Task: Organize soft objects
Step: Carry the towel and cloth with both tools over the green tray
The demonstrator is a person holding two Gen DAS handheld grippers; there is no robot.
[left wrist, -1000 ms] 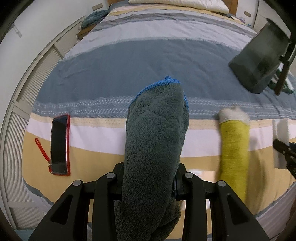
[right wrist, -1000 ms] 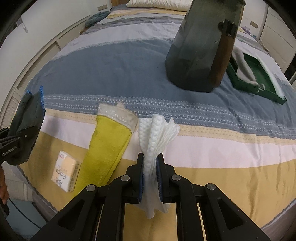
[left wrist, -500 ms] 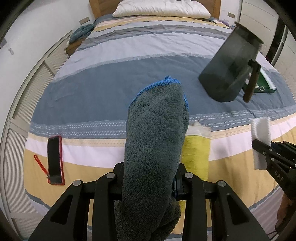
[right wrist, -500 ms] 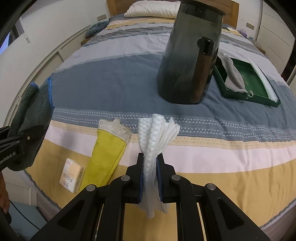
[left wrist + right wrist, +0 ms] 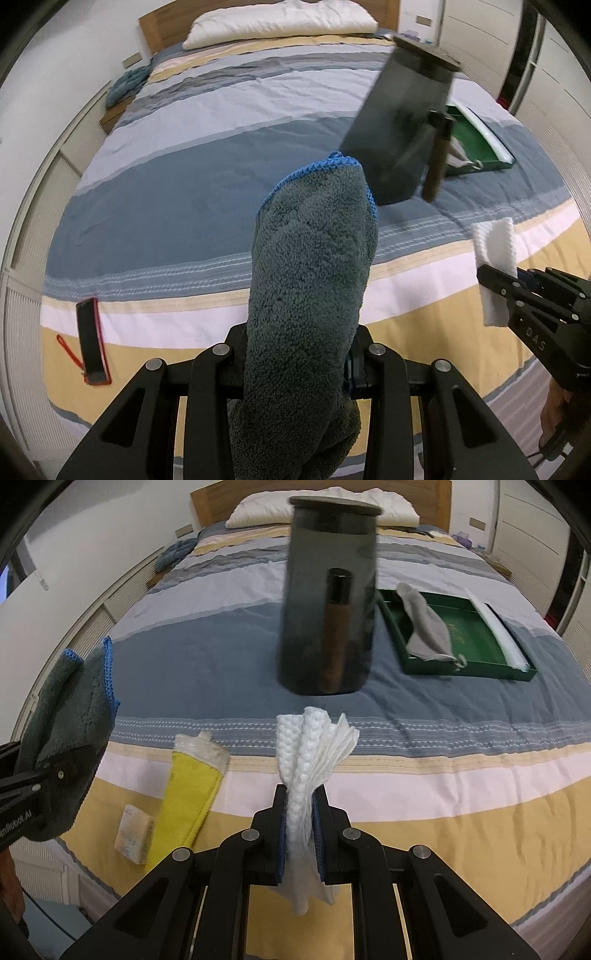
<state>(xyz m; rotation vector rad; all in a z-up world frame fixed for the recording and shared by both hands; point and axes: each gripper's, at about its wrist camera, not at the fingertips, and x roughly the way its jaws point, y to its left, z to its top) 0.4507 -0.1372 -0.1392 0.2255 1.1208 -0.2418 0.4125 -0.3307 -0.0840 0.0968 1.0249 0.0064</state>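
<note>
Both grippers higher; phone left-view-only

Both grippers point steeply downward: the left gripper clamped on a thick bundle, the right gripper pinched nearly shut.

1. A bed with a blue, white and yellow striped cover is carrying everything.
2. A tall dark smoky container is standing mid-bed, just beside a green tray.
3. A yellow cloth and small tissue pack are lying near the foot edge.
4. A red-cased phone is lying well apart.
5. A white pillow is resting at the headboard.
</note>
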